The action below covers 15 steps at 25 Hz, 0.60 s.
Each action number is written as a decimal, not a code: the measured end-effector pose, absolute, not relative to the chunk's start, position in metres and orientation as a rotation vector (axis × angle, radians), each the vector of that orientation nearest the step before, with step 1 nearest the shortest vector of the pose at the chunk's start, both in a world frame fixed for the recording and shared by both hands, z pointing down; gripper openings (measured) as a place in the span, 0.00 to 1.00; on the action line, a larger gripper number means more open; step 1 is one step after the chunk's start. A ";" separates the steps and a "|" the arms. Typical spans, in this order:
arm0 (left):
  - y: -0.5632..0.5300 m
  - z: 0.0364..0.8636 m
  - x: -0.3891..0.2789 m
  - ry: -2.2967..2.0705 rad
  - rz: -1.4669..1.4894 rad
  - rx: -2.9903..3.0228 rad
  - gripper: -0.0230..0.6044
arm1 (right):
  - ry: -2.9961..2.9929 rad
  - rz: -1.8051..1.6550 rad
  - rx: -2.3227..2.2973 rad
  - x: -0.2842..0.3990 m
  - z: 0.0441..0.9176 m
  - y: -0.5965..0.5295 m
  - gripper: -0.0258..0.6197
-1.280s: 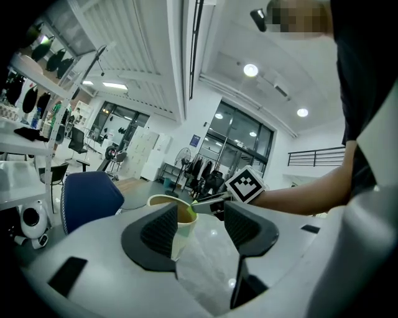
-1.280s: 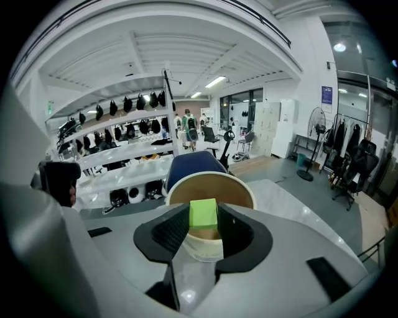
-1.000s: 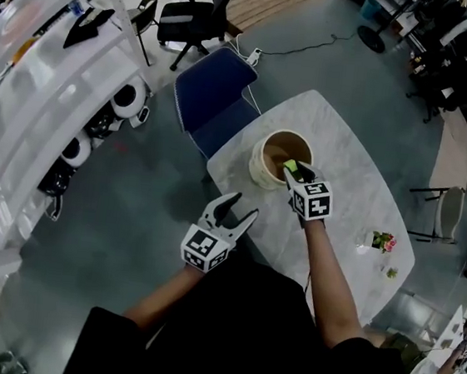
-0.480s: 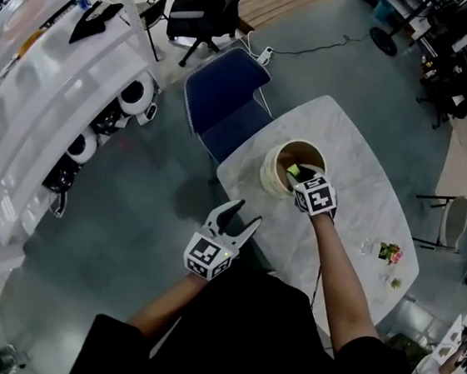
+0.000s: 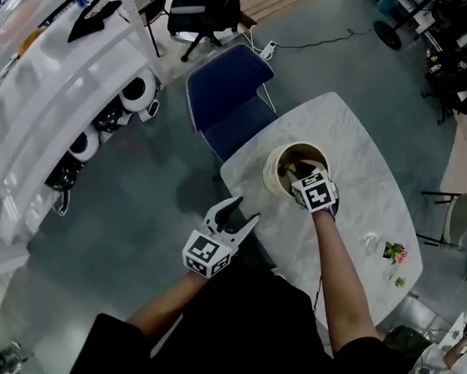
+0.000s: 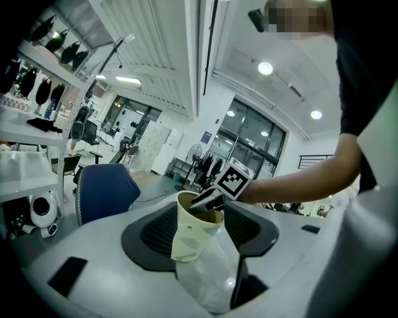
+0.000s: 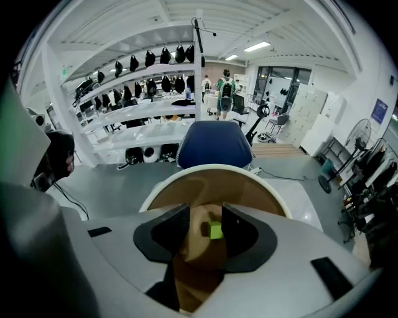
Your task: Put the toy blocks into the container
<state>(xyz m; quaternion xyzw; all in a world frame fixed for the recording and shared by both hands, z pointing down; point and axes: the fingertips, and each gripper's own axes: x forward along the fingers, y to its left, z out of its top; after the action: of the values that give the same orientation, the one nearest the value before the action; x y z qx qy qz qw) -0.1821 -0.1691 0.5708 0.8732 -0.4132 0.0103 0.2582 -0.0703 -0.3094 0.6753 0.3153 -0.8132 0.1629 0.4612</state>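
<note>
The container (image 5: pixel 272 168), a cream cup with a brown inside, stands near the left edge of the white marble table (image 5: pixel 360 180). My right gripper (image 5: pixel 296 171) points steeply down into its mouth, jaws apart. In the right gripper view a small green block (image 7: pixel 216 231) lies inside the container (image 7: pixel 211 171) beside a brown piece. It sits close to the right jaw of the right gripper (image 7: pixel 205 227), and the left jaw is clear of it. My left gripper (image 5: pixel 239 210) hangs off the table's near edge, open and empty. The left gripper view faces the container (image 6: pixel 186 239) and the right gripper (image 6: pixel 208 200).
A blue chair (image 5: pixel 227 97) stands just behind the table. A small flower ornament (image 5: pixel 394 252) sits near the table's right end. White shelving (image 5: pixel 42 101) runs along the left, and a black office chair (image 5: pixel 199 6) stands at the back.
My right gripper has sunk and tipped further down into the container's mouth. The green block that showed at its tips is now hidden in the head view. The left gripper has shifted slightly.
</note>
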 end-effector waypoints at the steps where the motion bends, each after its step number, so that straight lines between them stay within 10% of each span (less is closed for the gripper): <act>1: -0.172 0.570 -0.182 -1.125 0.020 2.367 0.37 | -2.008 0.405 0.780 -0.070 0.674 -0.310 0.24; 15: -0.175 0.563 -0.154 -1.067 0.058 2.419 0.37 | -2.179 0.423 0.896 -0.052 0.617 -0.291 0.24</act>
<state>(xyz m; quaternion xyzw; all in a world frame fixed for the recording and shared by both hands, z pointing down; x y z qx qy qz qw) -0.1544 -0.1749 0.5628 0.8867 -0.3910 0.0214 0.2459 -0.0523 -0.2908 0.6172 0.3485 -0.8473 0.1646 0.3654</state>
